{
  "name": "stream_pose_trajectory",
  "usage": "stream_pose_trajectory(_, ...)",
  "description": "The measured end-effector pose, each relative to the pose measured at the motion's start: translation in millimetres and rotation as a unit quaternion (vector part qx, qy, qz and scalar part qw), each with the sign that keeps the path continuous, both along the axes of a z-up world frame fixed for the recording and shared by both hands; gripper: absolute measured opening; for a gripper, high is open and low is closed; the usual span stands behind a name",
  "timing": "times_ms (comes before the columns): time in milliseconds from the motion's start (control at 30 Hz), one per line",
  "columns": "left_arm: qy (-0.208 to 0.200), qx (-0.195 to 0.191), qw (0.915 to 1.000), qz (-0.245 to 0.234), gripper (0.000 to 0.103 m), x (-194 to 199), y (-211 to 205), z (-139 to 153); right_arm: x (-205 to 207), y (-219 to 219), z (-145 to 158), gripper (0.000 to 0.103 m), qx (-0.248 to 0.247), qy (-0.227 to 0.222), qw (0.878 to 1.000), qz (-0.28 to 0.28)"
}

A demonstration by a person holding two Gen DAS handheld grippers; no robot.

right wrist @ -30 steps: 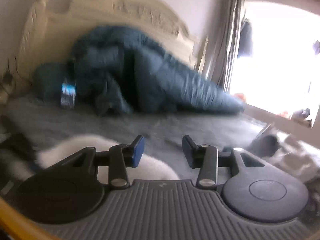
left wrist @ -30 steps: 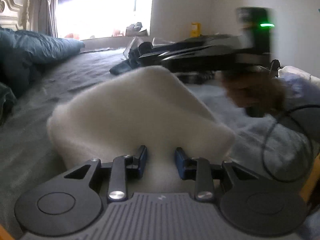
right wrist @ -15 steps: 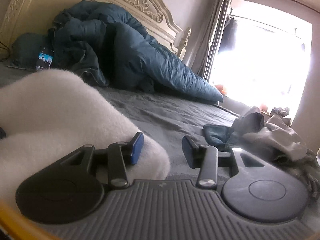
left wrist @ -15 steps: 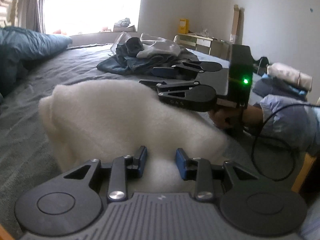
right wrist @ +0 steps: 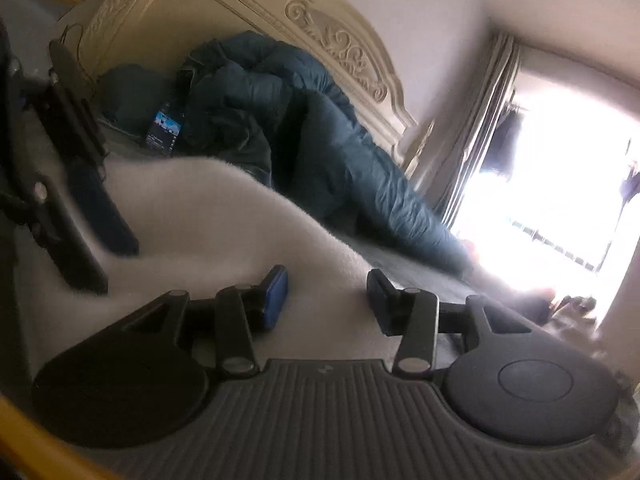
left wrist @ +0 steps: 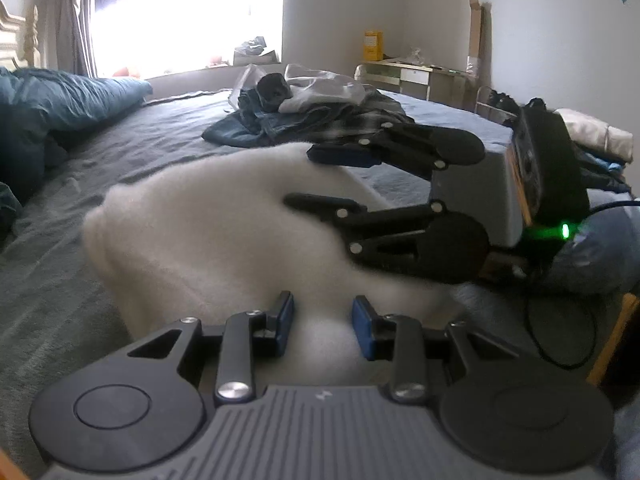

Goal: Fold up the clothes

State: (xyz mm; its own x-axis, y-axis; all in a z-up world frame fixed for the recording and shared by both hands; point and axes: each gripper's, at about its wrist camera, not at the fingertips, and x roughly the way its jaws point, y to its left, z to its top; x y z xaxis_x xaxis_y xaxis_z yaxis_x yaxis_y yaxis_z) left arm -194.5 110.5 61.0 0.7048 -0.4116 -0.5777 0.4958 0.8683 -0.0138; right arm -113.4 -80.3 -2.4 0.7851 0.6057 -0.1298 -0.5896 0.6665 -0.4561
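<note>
Left wrist view: grey bed (left wrist: 120, 152) fills the room; bright window, desk (left wrist: 416, 76) by the far wall, clothes pile (left wrist: 304, 120) ahead of the left gripper (left wrist: 322, 322); white fleece garment (left wrist: 208, 232) bunched on the bed, directly under and ahead of its jaws; jaws part-spread with fleece between them, cannot tell if pinched; right gripper (left wrist: 312, 178) comes in from the right, rolled sideways, jaws apart over the fleece's far edge. Right wrist view only: carved headboard (right wrist: 320, 36), teal duvet (right wrist: 312, 136), phone (right wrist: 164, 130) beside it.
</note>
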Motion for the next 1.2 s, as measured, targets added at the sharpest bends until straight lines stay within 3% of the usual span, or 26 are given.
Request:
stream_pose_trajectory(133, 0.022, -0.032, 0.9992, -0.001, 0.032, 1.5, 6.4, 13.9, 2.6, 0.2, 1.2, 0.044, 0.003, 0.003, 1.000, 0.001)
stream_pose_trajectory(167, 0.030, -0.055, 0.9981, -0.001, 0.030, 0.1, 10.0, 21.2, 1.8, 0.2, 2.0, 0.044, 0.003, 0.001, 1.000, 0.000)
stream_pose_trajectory(200, 0.026, -0.082, 0.9963, -0.002, 0.020, -3.4, 14.1, 29.4, 2.9, -0.8, 2.8, 0.044, 0.005, 0.004, 1.000, 0.000)
stream_pose_trajectory(233, 0.008, -0.093, 0.9956, -0.001, 0.018, -8.2, 15.7, 36.7, 4.5, -2.0, 3.6, 0.044, 0.008, 0.007, 1.000, 0.000)
stream_pose_trajectory(333, -0.008, 0.004, 0.9998, 0.018, 0.018, -10.5, 1.3, 26.7, 8.3, -2.6, 4.4, 0.044, 0.010, 0.010, 1.000, 0.001)
stream_pose_trajectory(400, -0.026, 0.057, 0.9978, 0.022, 0.017, -13.2, -4.4, -1.2, 12.5, 4.2, -0.6, 0.044, 0.005, 0.005, 1.000, 0.001)
stream_pose_trajectory(500, -0.034, 0.038, 0.9980, 0.036, 0.017, -21.3, -0.8, -5.1, 16.9, 13.9, -7.6, 0.044, -0.003, -0.008, 1.000, 0.002)
stream_pose_trajectory(800, -0.037, 0.070, 0.9957, 0.048, 0.017, -37.9, 4.1, -0.2, 4.6, 10.9, 3.1, 0.043, -0.034, -0.024, 0.999, 0.017)
stream_pose_trajectory(867, -0.044, 0.077, 0.9950, 0.047, 0.017, -36.3, 3.3, -0.9, -7.3, 2.3, 13.1, 0.044, -0.032, -0.016, 0.999, 0.041)
stream_pose_trajectory(933, -0.040, 0.058, 0.9963, 0.049, 0.017, -35.0, 8.3, -1.6, -20.2, -6.8, 23.7, 0.045, -0.030, -0.007, 0.997, 0.066)
stream_pose_trajectory(1033, -0.031, 0.028, 0.9981, 0.044, 0.015, -34.9, 17.2, -4.2, -35.2, -6.0, 6.3, 0.046, -0.081, 0.015, 0.994, 0.074)
stream_pose_trajectory(1100, -0.033, 0.027, 0.9982, 0.041, 0.015, -38.0, 19.0, -5.5, -43.8, -13.9, -1.0, 0.045, -0.084, 0.018, 0.994, 0.071)
stream_pose_trajectory(1200, -0.040, 0.026, 0.9979, 0.045, 0.015, -40.3, 18.1, -6.5, -49.0, -33.5, 5.4, 0.045, -0.072, 0.063, 0.993, 0.065)
